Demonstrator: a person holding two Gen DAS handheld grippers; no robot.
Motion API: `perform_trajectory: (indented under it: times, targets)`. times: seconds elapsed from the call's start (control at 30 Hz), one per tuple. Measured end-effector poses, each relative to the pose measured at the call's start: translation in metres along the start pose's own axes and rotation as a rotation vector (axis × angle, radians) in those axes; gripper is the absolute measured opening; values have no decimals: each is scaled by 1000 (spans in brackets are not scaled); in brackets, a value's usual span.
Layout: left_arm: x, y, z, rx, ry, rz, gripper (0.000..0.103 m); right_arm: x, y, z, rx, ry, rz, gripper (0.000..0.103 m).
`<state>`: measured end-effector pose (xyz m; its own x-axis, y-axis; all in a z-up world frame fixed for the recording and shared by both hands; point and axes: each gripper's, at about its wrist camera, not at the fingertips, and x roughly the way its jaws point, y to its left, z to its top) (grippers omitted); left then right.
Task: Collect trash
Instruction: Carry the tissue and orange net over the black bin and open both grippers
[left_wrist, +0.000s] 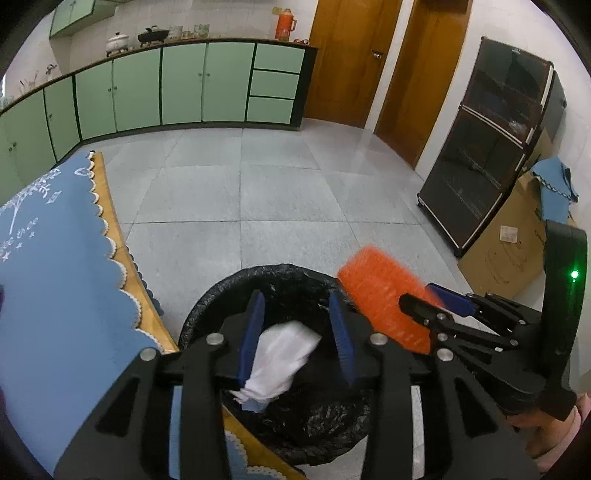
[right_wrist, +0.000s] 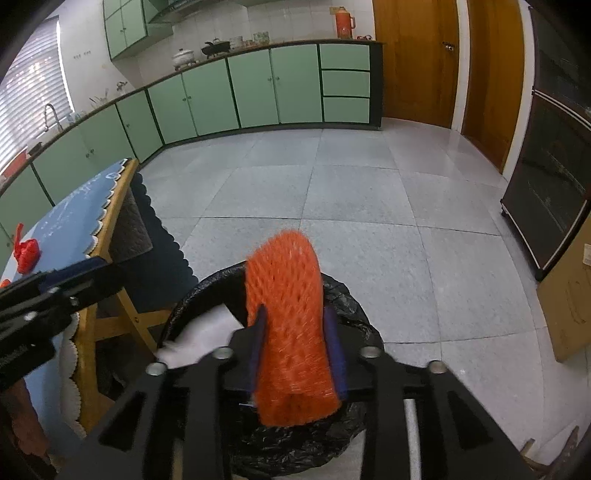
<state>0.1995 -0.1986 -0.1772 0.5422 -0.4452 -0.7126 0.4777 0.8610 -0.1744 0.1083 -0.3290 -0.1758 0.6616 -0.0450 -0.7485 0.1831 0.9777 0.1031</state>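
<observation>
A bin lined with a black bag (left_wrist: 221, 291) (right_wrist: 354, 295) stands on the floor beside the table. My left gripper (left_wrist: 295, 299) hangs over its mouth with the jaws apart. A crumpled white tissue (left_wrist: 280, 358) (right_wrist: 207, 332) lies between the pads, leaning on the left one only. My right gripper (right_wrist: 295, 312) (left_wrist: 419, 293) is over the bin's right rim. An orange foam net (right_wrist: 291, 332) (left_wrist: 384, 299) stands blurred between its pads, unsqueezed, as wide there as above them. The left gripper (right_wrist: 98, 273) shows at the left edge of the right wrist view.
A wooden table with a blue scalloped cloth (left_wrist: 55, 277) (right_wrist: 81, 206) stands left of the bin, a red scrap (right_wrist: 26, 254) on it. A dark glass cabinet (left_wrist: 491, 155) and a cardboard box (left_wrist: 509, 251) stand at the right. Grey tiled floor stretches to green cupboards (left_wrist: 184, 85).
</observation>
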Motion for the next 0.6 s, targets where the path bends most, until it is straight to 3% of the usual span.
perform_trajectory:
  times: [0.3, 0.5, 0.6]
  targets:
    - [-41, 12, 2, -18, -83, 53, 45, -13, 5, 2, 3, -31, -14, 70]
    - [-106, 42, -10, -37, -196, 172, 58, -46, 40, 14, -45, -121, 37, 86]
    - [-137, 62, -23, -66, -225, 244, 63, -63, 69, 19, -82, -161, 108, 93]
